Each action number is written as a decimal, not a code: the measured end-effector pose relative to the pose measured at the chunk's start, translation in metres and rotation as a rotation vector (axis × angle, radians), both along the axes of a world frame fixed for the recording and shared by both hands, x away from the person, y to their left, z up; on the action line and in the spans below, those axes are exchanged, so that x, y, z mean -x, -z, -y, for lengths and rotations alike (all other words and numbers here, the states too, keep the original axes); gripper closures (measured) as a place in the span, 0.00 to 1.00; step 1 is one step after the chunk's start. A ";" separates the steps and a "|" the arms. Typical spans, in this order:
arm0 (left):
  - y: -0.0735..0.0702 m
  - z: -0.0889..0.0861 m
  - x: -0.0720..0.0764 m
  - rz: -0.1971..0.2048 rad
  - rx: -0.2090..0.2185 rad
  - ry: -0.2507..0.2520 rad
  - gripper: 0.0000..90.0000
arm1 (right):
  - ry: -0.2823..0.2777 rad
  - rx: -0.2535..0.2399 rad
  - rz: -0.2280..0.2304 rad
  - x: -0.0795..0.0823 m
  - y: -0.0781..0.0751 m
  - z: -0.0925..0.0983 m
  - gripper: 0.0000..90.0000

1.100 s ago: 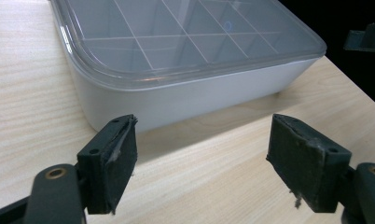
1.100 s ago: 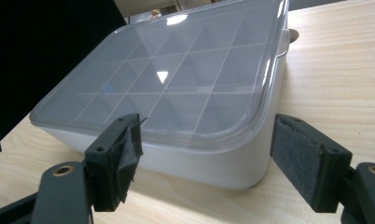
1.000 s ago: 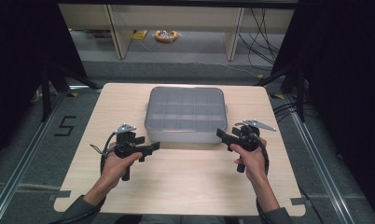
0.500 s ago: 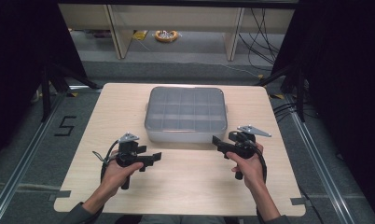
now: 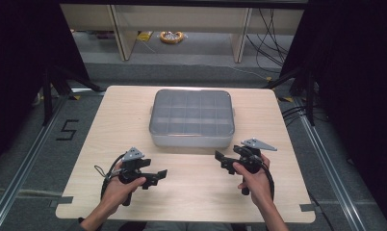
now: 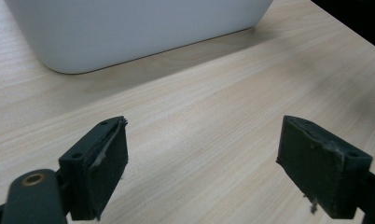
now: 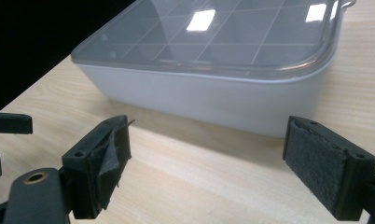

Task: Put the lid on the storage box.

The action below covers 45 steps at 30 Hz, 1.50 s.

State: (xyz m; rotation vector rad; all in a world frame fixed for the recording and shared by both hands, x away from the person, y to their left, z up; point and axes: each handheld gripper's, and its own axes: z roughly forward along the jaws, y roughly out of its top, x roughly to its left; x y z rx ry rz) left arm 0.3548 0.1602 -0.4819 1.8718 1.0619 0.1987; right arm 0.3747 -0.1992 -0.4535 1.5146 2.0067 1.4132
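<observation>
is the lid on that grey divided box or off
On. The clear lid sits flush over the box's rim, with light glare on it and the dividers visible through it.

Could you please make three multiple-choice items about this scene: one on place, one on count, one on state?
1. Where is the box relative to both grippers?
A. beyond them
B. between them
C. under one

2. How many boxes stand on the table?
A. one
B. two
C. three

3. How is the box's lid?
A. removed
B. on the box
C. held in jaws

Answers: 1 A, left gripper and right gripper sit nearer the person; 2 A, a single box stands there; 3 B, the clear lid covers the compartments.
</observation>
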 end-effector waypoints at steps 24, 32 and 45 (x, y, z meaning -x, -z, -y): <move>0.011 -0.005 0.034 -0.003 -0.033 0.056 0.17 | -0.103 0.074 -0.007 0.041 0.021 0.005 0.18; 0.014 -0.004 0.045 -0.017 -0.044 0.083 0.17 | -0.110 0.079 -0.033 0.054 0.027 0.005 0.18; 0.018 -0.002 0.062 -0.037 -0.044 0.115 0.17 | -0.150 0.106 -0.029 0.073 0.036 0.011 0.18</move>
